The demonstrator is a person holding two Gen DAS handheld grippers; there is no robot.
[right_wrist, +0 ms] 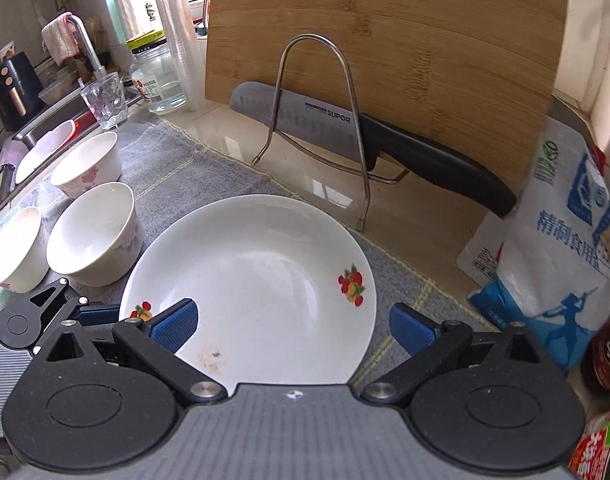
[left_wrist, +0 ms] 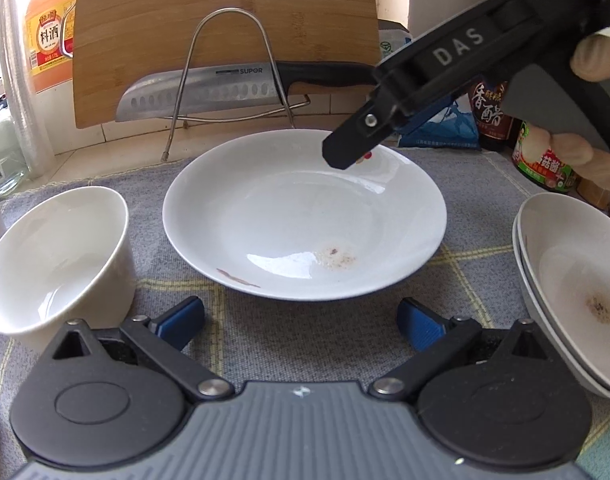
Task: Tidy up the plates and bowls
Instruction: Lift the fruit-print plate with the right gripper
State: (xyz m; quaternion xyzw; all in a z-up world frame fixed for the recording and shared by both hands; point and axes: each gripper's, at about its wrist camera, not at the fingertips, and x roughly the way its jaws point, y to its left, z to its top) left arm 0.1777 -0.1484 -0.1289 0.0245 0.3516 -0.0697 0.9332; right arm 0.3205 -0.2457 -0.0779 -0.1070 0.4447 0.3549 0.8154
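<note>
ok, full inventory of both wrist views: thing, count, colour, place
plate: 1, white with fruit print, centre of mat
bowls: 3, white, left of the plate
stacked dishes: at least 2, white, right of the plate
mat: 1, grey, on the counter
knife: 1, steel with black handle, in wire rack
cutting board: 1, bamboo, upright behind the rack
salt bag: 1, white and blue, right
left gripper: open, before the plate
right gripper: open, over the plate
</note>
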